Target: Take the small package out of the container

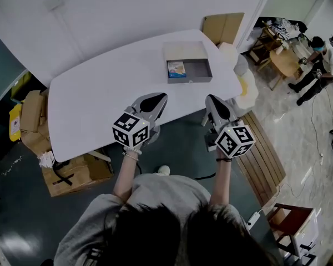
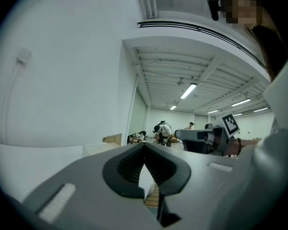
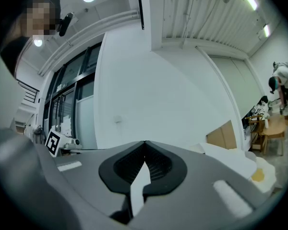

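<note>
A grey open container (image 1: pixel 200 70) with a pale raised lid stands at the far right of the white table (image 1: pixel 100 104). Inside it, at its left end, lies a small blue and orange package (image 1: pixel 176 68). My left gripper (image 1: pixel 157 97) hovers over the table's near edge, shut and holding nothing, well short of the container. To its right, my right gripper (image 1: pixel 212 98) is off the table's near right corner, likewise shut and empty. In the left gripper view the jaws (image 2: pixel 144 145) meet at their tips; in the right gripper view the jaws (image 3: pixel 145 143) do the same.
Cardboard boxes (image 1: pixel 72 173) lie on the floor below the table's left end, more (image 1: pixel 30 111) further left. A wooden pallet (image 1: pixel 266 148) and white bags (image 1: pixel 245 81) are on the right. People (image 1: pixel 322 60) work at the far right. Flat cardboard (image 1: pixel 223 26) leans on the wall.
</note>
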The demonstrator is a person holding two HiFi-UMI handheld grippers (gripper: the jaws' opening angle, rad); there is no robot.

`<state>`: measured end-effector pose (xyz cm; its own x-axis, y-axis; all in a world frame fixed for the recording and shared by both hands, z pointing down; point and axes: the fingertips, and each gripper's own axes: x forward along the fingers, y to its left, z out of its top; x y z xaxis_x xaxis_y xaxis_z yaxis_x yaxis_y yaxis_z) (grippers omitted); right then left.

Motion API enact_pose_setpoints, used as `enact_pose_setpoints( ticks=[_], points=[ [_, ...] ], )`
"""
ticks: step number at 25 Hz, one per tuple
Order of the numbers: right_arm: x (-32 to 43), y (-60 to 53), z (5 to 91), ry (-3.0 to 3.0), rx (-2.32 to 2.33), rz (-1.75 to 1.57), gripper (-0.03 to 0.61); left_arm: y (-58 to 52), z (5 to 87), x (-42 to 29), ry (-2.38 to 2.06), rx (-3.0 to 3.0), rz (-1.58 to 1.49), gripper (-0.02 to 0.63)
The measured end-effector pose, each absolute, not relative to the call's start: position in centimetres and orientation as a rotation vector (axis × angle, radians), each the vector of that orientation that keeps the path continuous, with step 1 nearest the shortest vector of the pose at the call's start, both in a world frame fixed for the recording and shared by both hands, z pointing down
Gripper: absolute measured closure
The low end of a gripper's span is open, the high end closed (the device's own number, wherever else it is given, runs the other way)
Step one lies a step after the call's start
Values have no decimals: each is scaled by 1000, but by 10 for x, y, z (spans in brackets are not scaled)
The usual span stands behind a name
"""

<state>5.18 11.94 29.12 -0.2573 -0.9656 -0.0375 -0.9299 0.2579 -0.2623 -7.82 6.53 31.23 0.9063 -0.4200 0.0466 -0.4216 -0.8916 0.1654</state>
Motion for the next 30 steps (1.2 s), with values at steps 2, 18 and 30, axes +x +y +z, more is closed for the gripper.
enact_pose_setpoints(
  ticks=[2,18,30],
  points=[
    [53,111,291,2329,-1783,-277,565,58,313,-77,-639,2900,14,624],
    [51,67,304,2361,-1775,-297,565,12,321,-72,-622,2885,-7,624],
    [58,57,319,2357,-1778,-380,565,5,338,-66,-615,2840,40,623]
  ],
)
